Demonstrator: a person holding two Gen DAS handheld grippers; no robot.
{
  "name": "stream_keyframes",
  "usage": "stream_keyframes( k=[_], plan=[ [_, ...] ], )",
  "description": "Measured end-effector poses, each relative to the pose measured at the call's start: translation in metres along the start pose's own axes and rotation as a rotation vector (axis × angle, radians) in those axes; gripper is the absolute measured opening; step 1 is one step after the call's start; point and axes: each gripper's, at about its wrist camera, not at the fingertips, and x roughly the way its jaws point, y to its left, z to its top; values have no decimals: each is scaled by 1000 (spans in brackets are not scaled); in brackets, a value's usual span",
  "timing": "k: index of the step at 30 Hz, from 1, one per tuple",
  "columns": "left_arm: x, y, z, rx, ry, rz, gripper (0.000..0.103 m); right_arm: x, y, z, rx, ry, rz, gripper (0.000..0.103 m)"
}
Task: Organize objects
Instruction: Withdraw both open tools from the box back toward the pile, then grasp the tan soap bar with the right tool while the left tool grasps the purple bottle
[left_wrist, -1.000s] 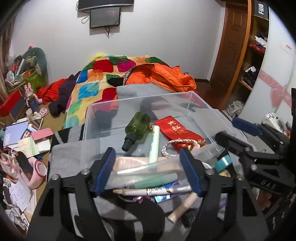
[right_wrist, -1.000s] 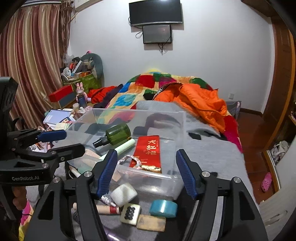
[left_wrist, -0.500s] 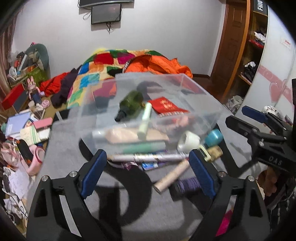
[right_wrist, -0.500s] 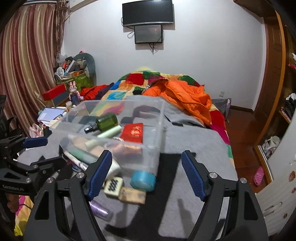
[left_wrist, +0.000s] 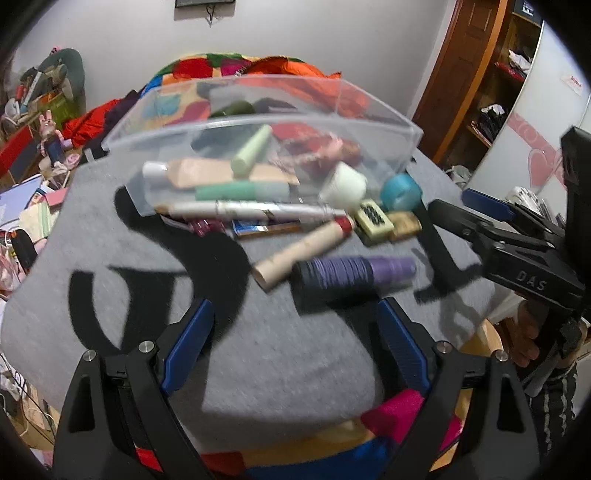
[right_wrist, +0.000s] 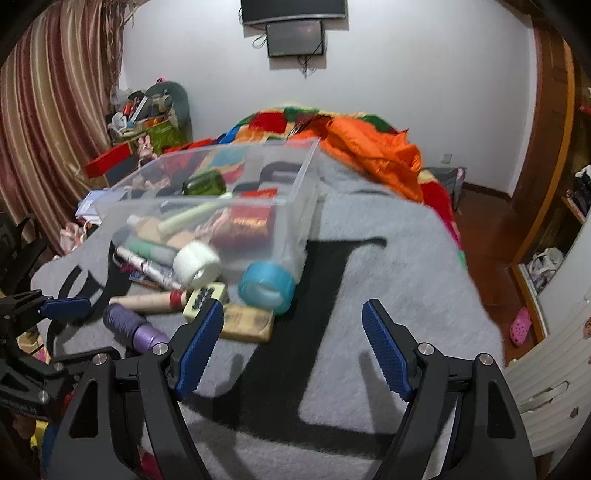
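**Clear bin on grey blanket, loose items along its near wall; both grippers empty**

The left gripper (left_wrist: 295, 339) has its blue ribbed pads spread wide apart, nothing between them, over the grey blanket (left_wrist: 280, 354). The right gripper (right_wrist: 293, 345) is likewise spread wide and holds nothing.

The clear plastic bin (left_wrist: 258, 122) is a rigid, transparent rectangular box sitting on the fuzzy grey blanket, which carries large black lettering. Inside show a dark green bottle (right_wrist: 204, 183), a pale green tube (left_wrist: 251, 150), a beige tube and a red packet (right_wrist: 251, 218); finer detail is blurred.

Outside, against the bin's near wall, lie a white tape roll (right_wrist: 196, 263), a translucent blue tape roll (right_wrist: 266, 287), a white pen-like stick (left_wrist: 255, 210), a cream block with black dots (left_wrist: 373, 220) and a tan rectangular block (right_wrist: 245, 323) touching it. Nearer the grippers lie a cardboard-coloured tube with a red band (left_wrist: 303, 254) and a folded purple umbrella (left_wrist: 351, 275), ribbed and cylindrical, just beside each other.

Beyond the bin sit an orange jacket (right_wrist: 373, 151) and a patchwork quilt (right_wrist: 273, 122). The loose pile stands between the left gripper and the bin.
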Motion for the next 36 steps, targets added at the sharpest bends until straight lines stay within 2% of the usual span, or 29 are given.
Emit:
stream_keyframes(
  k=[3,5,8,11,16,19,29,33,34,36],
  plan=[
    [3,-7,-6,20,-3,20,92,11,6,-5,-20,27,14,74],
    [4,-12,-7,36,-3,33,97,18,9,-6,-26,45,20,74],
    [6,-18,-8,51,-2,24,101,28,13,-7,-28,71,43,74],
    [13,-23,-6,65,2,45,101,34,17,-8,-50,85,54,74],
    [21,-33,2,90,6,58,102,35,12,-8,-53,104,74,48],
    [25,-39,5,96,9,53,102,29,6,-8,-41,95,80,36],
    [34,-44,18,45,17,64,102,10,-14,-11,12,43,63,36],
    [33,-46,16,38,-18,76,102,4,-17,-13,26,32,72,36],
    [32,-46,15,40,-28,73,101,3,-17,-13,27,30,72,36],
    [29,-44,13,43,-40,78,91,3,-17,-14,27,31,72,36]
  ],
)
